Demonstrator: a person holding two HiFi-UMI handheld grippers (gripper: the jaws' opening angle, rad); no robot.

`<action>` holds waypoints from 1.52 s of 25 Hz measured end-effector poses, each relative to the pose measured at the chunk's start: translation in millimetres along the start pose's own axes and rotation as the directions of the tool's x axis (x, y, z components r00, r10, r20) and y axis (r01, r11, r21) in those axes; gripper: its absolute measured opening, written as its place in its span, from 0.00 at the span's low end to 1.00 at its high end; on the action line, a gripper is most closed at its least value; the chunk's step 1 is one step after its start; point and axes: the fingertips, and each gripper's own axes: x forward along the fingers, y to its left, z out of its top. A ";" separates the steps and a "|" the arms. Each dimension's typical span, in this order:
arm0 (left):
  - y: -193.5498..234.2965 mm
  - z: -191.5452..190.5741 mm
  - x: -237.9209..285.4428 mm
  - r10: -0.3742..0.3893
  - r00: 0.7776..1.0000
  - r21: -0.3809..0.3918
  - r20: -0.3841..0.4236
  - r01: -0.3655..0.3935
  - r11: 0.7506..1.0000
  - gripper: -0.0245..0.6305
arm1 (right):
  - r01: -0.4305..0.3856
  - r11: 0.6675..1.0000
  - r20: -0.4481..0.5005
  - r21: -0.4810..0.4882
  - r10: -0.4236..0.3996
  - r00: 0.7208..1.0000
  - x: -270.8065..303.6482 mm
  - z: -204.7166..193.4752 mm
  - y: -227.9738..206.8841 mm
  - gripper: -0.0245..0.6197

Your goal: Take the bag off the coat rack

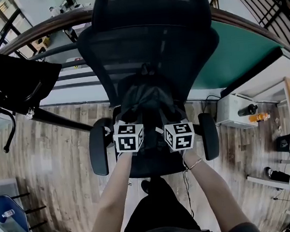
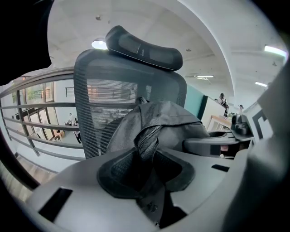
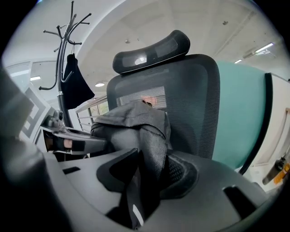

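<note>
A dark grey bag (image 1: 146, 100) lies slumped on the seat of a black mesh office chair (image 1: 148, 42), against its backrest. Both grippers sit side by side at the bag's near edge. In the left gripper view a webbing strap (image 2: 147, 142) of the bag (image 2: 172, 120) runs between the jaws of my left gripper (image 2: 145, 170), and the pads stand apart from it. My right gripper (image 3: 147, 179) also has a strap (image 3: 152, 152) of the bag (image 3: 129, 122) between jaws that stand apart. The coat rack (image 3: 67, 50) is behind at the left, with a black garment (image 3: 74, 84) hanging on it.
The chair's armrests (image 1: 98, 147) flank both grippers. The coat rack's pole (image 1: 59, 120) and the black garment (image 1: 15, 79) lie at the left of the head view. A curved railing (image 1: 41, 31) runs behind the chair, with a teal panel (image 1: 240, 49) and a white shelf holding bottles (image 1: 245, 111) at right.
</note>
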 end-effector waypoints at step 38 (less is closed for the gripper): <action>-28.1 17.6 -171.6 0.081 0.972 0.019 0.219 -0.088 0.996 0.09 | -0.061 0.994 0.204 0.089 0.042 0.978 -172.2 39.0 33.4 0.10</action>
